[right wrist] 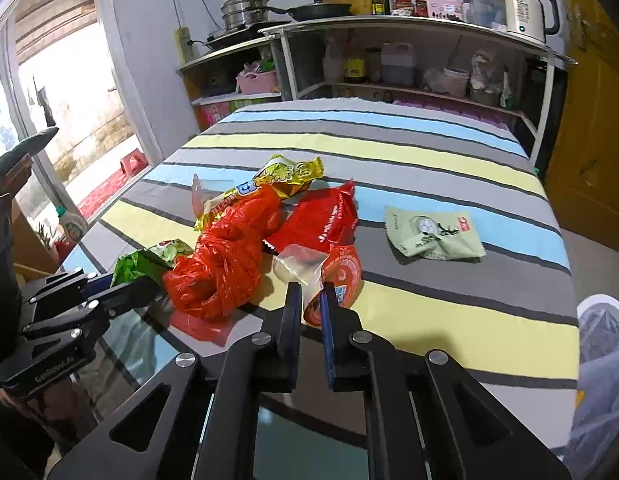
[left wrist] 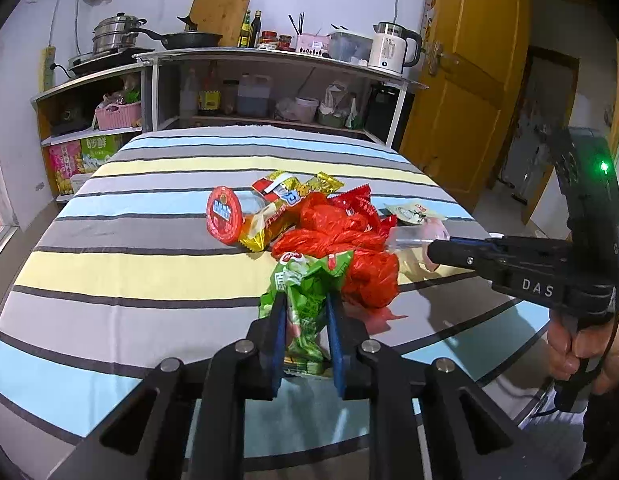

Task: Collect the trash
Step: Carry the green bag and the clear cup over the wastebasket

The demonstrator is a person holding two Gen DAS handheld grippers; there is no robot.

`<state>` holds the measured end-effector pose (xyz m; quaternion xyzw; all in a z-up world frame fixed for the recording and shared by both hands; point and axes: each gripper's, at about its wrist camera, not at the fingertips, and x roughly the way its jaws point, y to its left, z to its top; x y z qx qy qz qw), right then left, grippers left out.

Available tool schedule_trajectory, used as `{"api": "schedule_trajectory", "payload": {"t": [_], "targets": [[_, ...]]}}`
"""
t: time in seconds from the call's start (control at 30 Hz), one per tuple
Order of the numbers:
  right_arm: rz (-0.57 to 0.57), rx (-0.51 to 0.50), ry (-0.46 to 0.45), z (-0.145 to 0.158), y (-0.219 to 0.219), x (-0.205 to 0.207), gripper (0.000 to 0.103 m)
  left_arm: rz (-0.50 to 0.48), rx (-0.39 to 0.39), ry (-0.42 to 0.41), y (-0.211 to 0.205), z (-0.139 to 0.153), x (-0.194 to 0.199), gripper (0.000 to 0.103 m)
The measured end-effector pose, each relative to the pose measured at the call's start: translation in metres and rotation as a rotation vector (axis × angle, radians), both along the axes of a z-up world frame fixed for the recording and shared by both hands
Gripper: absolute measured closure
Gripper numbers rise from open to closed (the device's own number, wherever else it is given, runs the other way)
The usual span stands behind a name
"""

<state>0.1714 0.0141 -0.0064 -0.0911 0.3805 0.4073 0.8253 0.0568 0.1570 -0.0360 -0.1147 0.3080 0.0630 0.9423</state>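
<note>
A pile of trash lies on the striped tablecloth (left wrist: 109,280). My left gripper (left wrist: 306,300) is shut on a green snack wrapper (left wrist: 305,292), which also shows in the right wrist view (right wrist: 149,258). My right gripper (right wrist: 310,292) is shut on a clear plastic cup with a peeled red lid (right wrist: 329,276); it shows in the left wrist view (left wrist: 413,240). Between them lies a crumpled red plastic bag (left wrist: 349,240) (right wrist: 225,264). A second cup with a red lid (left wrist: 225,216), yellow wrappers (left wrist: 293,196), a red wrapper (right wrist: 325,216) and a pale green packet (right wrist: 433,234) lie around it.
Metal shelves (left wrist: 269,80) with pots, bottles and a white kettle (left wrist: 393,48) stand behind the table. A yellow door (left wrist: 461,80) is at the right. A bag printed with mountains (right wrist: 601,344) hangs at the table's right edge. A window (right wrist: 61,112) is at the left.
</note>
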Motion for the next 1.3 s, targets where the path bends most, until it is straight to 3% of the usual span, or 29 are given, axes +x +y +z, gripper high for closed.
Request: {"api": "schedule_trajectory", "payload": {"t": [0.43, 0.87, 1.3], "targets": [[-0.101, 0.058, -0.037, 0.024, -0.056, -0.013, 0.094, -0.053, 0.036, -0.058, -0.034, 0.033, 0.002, 0.084], [-0.255, 0.082, -0.079, 0.040, -0.130, -0.017, 0.094, -0.215, 0.018, -0.088, -0.098, 0.054, 0.043, 0.084], [-0.409, 0.088, -0.082, 0.037, -0.207, -0.004, 0.094, -0.368, 0.010, -0.095, -0.166, 0.063, 0.086, 0.084]]}}
